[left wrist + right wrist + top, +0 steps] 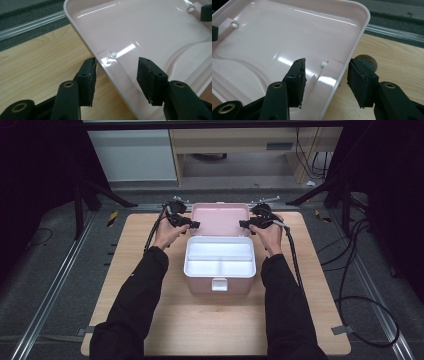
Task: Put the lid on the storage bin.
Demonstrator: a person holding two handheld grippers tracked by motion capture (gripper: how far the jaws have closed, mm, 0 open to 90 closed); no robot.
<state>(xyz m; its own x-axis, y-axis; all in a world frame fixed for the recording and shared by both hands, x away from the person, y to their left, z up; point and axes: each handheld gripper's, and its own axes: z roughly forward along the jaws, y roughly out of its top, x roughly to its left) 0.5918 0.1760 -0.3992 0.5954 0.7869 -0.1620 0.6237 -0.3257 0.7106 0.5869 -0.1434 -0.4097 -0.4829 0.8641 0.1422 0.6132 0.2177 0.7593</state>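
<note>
A pink box (220,287) stands mid-table with its lid (220,217) swung back and a white divided tray (220,257) in its top. My left gripper (192,225) is at the lid's left edge and my right gripper (246,223) at its right edge. In the left gripper view the open gripper (116,67) straddles the lid (150,30) rim: one pad sits at the outside, the other hangs inside with a gap. In the right gripper view the open gripper (325,66) likewise straddles the lid (287,32) rim, both pads standing apart from it.
The wooden table (220,330) has bare room in front of the box and at both sides. A white latch (219,284) is on the box front. Cables (360,285) lie right of the table. A small round brown thing (367,61) sits behind my right gripper's outer pad.
</note>
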